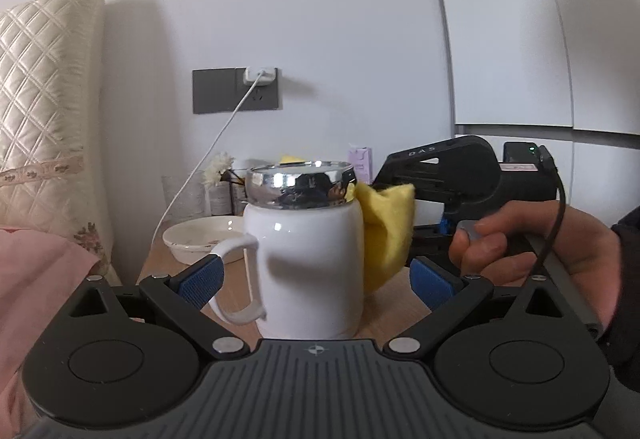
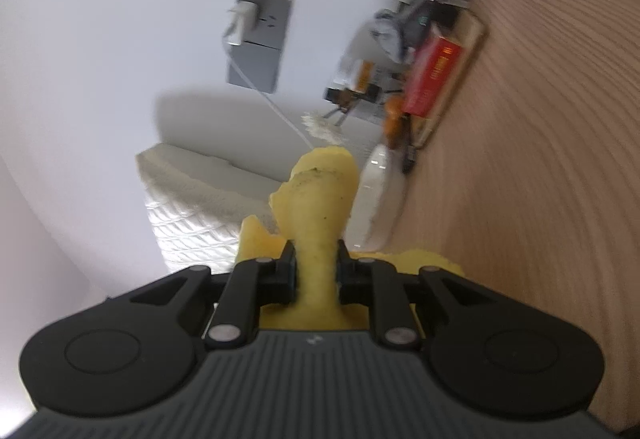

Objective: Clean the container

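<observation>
While the cloth hangs at the mug's side: wiping looks to be the step in hand.
Mug [image 1: 308,259]: white, chrome lid [image 1: 301,183] on, upright on the table [image 1: 400,303]; contents hidden.
Left gripper [image 1: 316,279]: jaws apart, flanking the mug, neither pad clearly touching.
Right gripper [image 2: 316,271]: clamped on the yellow cloth [image 2: 316,199], at the mug's 3 o'clock, rolled sideways.
Next move: likely close left on the mug to steady it, then rub the cloth over wall and lid.
Bowl [image 1: 200,237]: at the mug's 10 o'clock; only faint specks inside.
</observation>
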